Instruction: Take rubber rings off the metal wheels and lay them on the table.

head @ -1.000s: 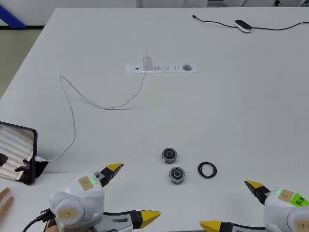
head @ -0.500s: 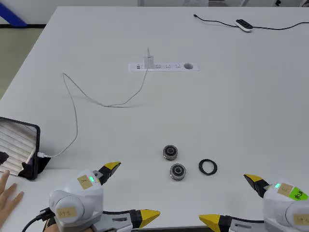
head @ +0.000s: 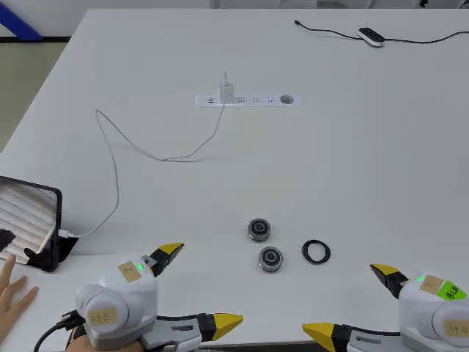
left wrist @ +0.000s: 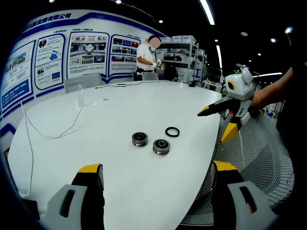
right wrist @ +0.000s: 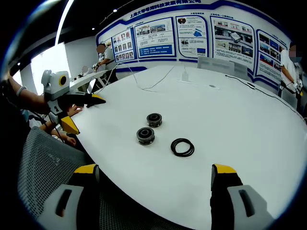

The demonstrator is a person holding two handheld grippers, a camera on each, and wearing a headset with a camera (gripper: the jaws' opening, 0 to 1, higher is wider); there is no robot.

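Note:
Two small metal wheels lie on the white table (head: 352, 169): one (head: 258, 229) a bit farther off, the other (head: 270, 258) nearer me. To their right rests a loose black rubber ring (head: 316, 251). In the left gripper view the wheels (left wrist: 139, 139) (left wrist: 161, 146) and the ring (left wrist: 172, 131) sit ahead of the jaws. The right gripper view has the wheels (right wrist: 154, 120) (right wrist: 145, 135) and the ring (right wrist: 182, 146) too. My left gripper (head: 198, 290) and right gripper (head: 348, 304) hover at the near table edge, both open and holding nothing.
A white power strip (head: 248, 100) with a plugged-in charger lies mid-table; its thin cable (head: 110, 165) runs to a tablet (head: 29, 220) at the left edge. A black cord with a remote (head: 368, 36) lies at the far right. A hand (head: 11, 297) rests at bottom left.
The head camera has shifted slightly, so the scene sits a little lower and rightward. Both grippers stay open near the table edge; wheels and ring have not moved.

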